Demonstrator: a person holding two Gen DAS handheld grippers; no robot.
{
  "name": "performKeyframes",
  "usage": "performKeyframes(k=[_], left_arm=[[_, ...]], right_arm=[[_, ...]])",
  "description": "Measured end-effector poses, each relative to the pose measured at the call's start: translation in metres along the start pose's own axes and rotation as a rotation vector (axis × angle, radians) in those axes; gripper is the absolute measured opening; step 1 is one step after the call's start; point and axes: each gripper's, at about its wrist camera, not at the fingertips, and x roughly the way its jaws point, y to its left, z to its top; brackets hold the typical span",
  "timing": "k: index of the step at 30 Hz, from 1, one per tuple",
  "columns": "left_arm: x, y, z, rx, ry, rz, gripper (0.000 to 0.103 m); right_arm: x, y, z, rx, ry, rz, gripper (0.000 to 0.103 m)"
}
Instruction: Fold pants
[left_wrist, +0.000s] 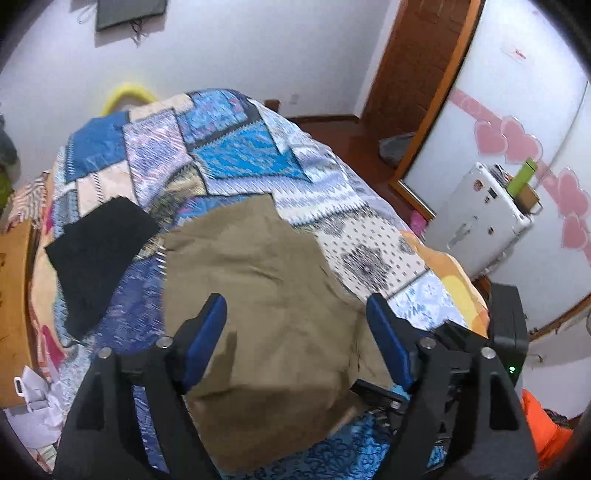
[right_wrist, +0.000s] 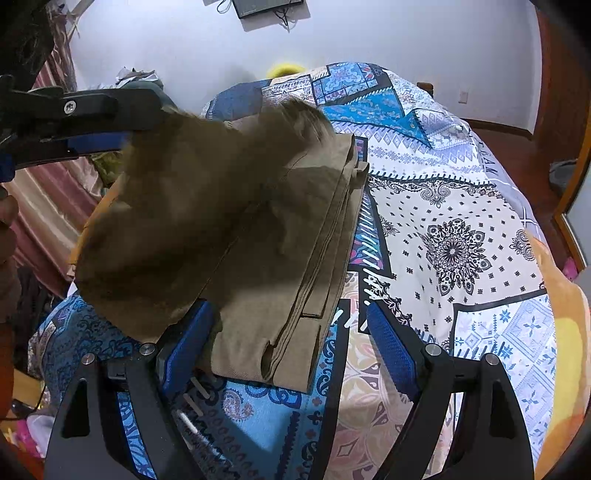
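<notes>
The khaki pants (left_wrist: 266, 295) lie folded on the patchwork bed cover (left_wrist: 236, 158). My left gripper (left_wrist: 295, 301) hovers over them with its blue pads wide apart and nothing pinched: it is open. In the right wrist view the pants (right_wrist: 295, 266) show stacked folded edges on their right side. A blurred upper flap (right_wrist: 177, 206) hangs loose over them, just off the left gripper (right_wrist: 144, 125) at the upper left. My right gripper (right_wrist: 291, 328) is open at the near end of the pants, with the folded edge lying between its fingers, untouched by the right one.
A black cloth (left_wrist: 99, 254) lies on the bed left of the pants. A white appliance (left_wrist: 476, 218) with a green bottle stands beyond the bed's right edge. There is a wooden bedside unit (left_wrist: 14, 295) and loose papers (left_wrist: 37, 395) on the left, and a person's orange sleeve (left_wrist: 543, 432).
</notes>
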Motion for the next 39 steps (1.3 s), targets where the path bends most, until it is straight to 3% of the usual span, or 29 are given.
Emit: performKeyframes(k=[5, 8, 11, 19, 26, 28, 32, 39], left_arm=[[-0.007, 0.03, 0.015, -0.002, -0.071, 0.109, 0.096], [0.003, 0.052, 0.027, 0.017, -0.084, 0.226, 0.099], [0.03, 0.082, 0.043, -0.001, -0.017, 0.28, 0.099], [0.112, 0.122, 0.067, -0.048, 0.156, 0.289, 0.099], [0.198, 0.139, 0.063, -0.027, 0.306, 0.439, 0.099], [0.215, 0.148, 0.057, -0.026, 0.334, 0.455, 0.103], [0.215, 0.159, 0.048, -0.036, 0.284, 0.402, 0.103], [0.195, 0.15, 0.03, 0.058, 0.261, 0.506, 0.103]], right_arm=[[-0.006, -0.003, -0.002, 0.0, -0.005, -0.008, 0.083], [-0.01, -0.007, -0.003, 0.017, -0.011, -0.014, 0.083], [-0.013, -0.013, -0.004, 0.043, -0.012, -0.015, 0.083], [-0.008, -0.025, -0.004, 0.075, 0.009, -0.032, 0.083], [-0.003, -0.033, -0.003, 0.087, 0.018, -0.035, 0.083], [0.0, -0.036, -0.003, 0.096, 0.022, -0.032, 0.083], [-0.001, -0.042, 0.0, 0.102, 0.018, -0.043, 0.083], [-0.009, -0.051, -0.001, 0.104, 0.007, -0.084, 0.083]])
